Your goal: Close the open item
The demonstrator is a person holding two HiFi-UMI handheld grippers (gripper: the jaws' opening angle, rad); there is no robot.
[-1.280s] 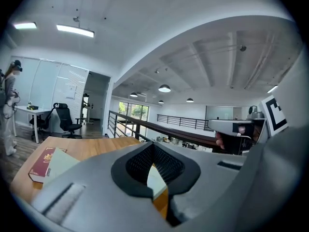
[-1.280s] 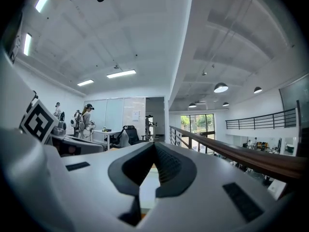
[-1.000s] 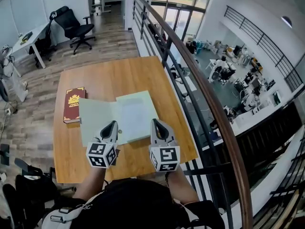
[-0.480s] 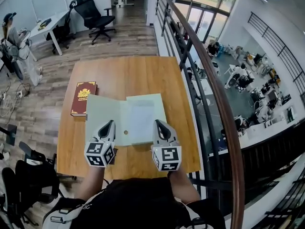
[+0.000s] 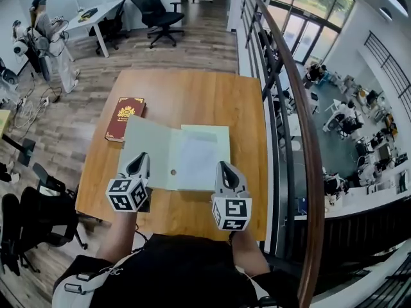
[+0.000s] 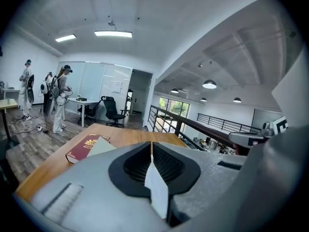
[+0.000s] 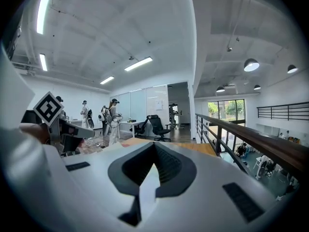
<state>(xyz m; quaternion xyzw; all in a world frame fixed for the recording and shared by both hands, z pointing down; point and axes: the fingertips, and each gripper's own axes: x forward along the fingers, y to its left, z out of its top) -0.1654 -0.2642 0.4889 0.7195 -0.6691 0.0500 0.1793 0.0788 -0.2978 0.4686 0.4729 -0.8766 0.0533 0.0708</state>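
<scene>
Open pale-green folder (image 5: 173,156) lies flat in the middle of the wooden counter (image 5: 192,92), spread with both halves up. A white sheet is on its right half and a small round snap near the fold. One corner of the folder also shows in the left gripper view (image 6: 101,146).

Left tongs (image 5: 141,161) are over the counter's near-left part, tip overlapping the folder's left flap by its near corner. Contact can't be told from the head view. In the left gripper view (image 6: 151,149) the jaws are clenched together with nothing between them.

Right tongs (image 5: 225,169) are over the counter's near-right part, tip at the folder's right near edge; touching or not is unclear. In the right gripper view (image 7: 154,151) the jaws are pressed together and empty too.

Each tongs has a marker cube at the back, over the counter's near edge, and the person's forearms come in from below.

Dark red book (image 5: 125,118) with a gold emblem lies closed at the counter's left edge, just beside the folder's far-left corner; it also shows in the left gripper view (image 6: 87,147).

A railing (image 5: 292,95) runs along the counter's right side, with a lower floor visible past it. A black office chair (image 5: 154,5) and a white desk (image 5: 96,15) stand beyond the counter's far end. People (image 6: 60,98) stand to the counter's far left.
</scene>
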